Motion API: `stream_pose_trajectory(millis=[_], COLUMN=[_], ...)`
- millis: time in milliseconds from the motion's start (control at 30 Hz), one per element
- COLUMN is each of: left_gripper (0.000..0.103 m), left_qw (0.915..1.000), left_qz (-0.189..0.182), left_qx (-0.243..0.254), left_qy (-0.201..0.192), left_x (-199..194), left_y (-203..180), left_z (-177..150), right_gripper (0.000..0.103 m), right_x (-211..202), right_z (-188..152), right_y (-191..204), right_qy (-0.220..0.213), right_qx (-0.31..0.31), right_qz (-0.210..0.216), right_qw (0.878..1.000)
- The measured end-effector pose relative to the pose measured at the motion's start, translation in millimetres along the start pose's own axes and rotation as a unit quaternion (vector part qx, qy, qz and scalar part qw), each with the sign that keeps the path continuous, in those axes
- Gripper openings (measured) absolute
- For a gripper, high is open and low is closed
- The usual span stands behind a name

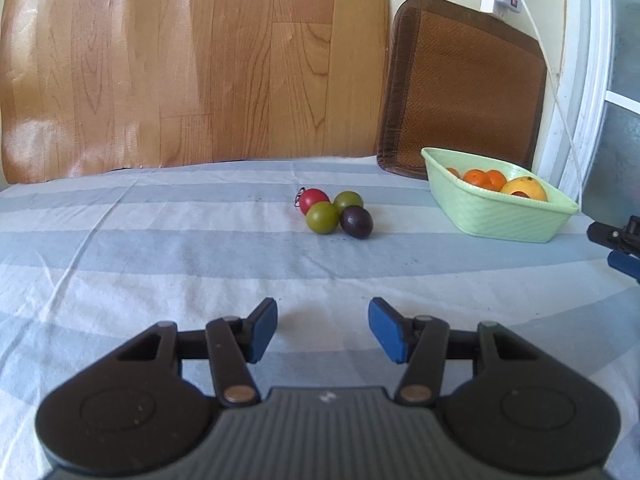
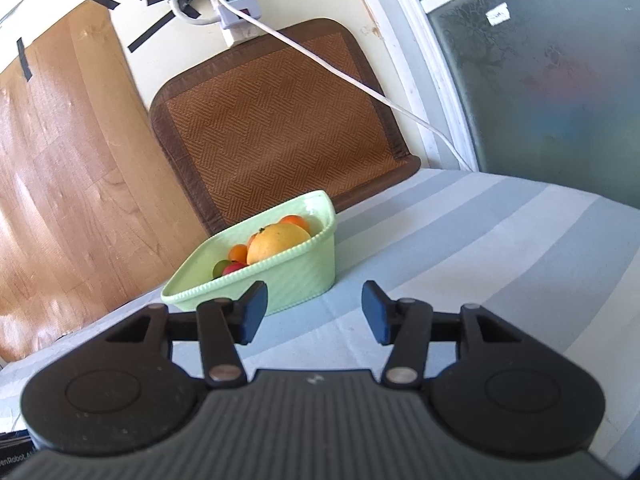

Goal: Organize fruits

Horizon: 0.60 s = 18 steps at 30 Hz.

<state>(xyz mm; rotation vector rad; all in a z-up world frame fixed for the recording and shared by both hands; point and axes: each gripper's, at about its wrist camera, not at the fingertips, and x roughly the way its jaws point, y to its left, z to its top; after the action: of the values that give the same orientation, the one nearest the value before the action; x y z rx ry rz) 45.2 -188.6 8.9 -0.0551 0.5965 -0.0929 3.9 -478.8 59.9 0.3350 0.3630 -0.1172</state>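
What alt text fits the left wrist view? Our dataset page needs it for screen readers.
Four small fruits, a red one, two green and a dark purple one, cluster on a striped cloth ahead of the open, empty left gripper. A green basket of orange fruit sits right.

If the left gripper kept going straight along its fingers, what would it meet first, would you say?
Probably the dark purple fruit at the near edge of the loose cluster; the striped cloth before it looks free. The left gripper is open; depth is uncertain.
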Motion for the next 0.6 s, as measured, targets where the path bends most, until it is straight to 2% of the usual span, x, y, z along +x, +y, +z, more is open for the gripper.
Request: stream_pose_trajectory(millis=[167,333,467,600], left_gripper=[0.055,0.056,0.056,0.057], left_qw=[0.9992,0.9972,0.996,0.996], left_qz=[-0.037,-0.073,-0.088,-0.087], left_qx=[0.003,-0.002,-0.003,0.01], left_qy=[-0.017,-0.011,-0.012,-0.017], left_x=[-7.0,-11.5,-15.1,-17.7], left_y=[0.4,0.0,0.1,-3.6], left_z=[-1.8,-4.5,-7.8,-10.3], right_gripper=[0.06,0.06,0.06,0.063], right_x=[7.3,17.3,24.3,27.6], right_z=[1.7,1.7,1.4,0.9], right_y=[-4.4,-3.8,-1.5,-0.2], right_qy=[0.014,0.031,0.042,0.051], right_qx=[0.02,0.021,0.014,0.006], right_qz=[-0.031,-0.062,-0.084,-0.08], right_qw=[0.999,0.997,0.995,0.995])
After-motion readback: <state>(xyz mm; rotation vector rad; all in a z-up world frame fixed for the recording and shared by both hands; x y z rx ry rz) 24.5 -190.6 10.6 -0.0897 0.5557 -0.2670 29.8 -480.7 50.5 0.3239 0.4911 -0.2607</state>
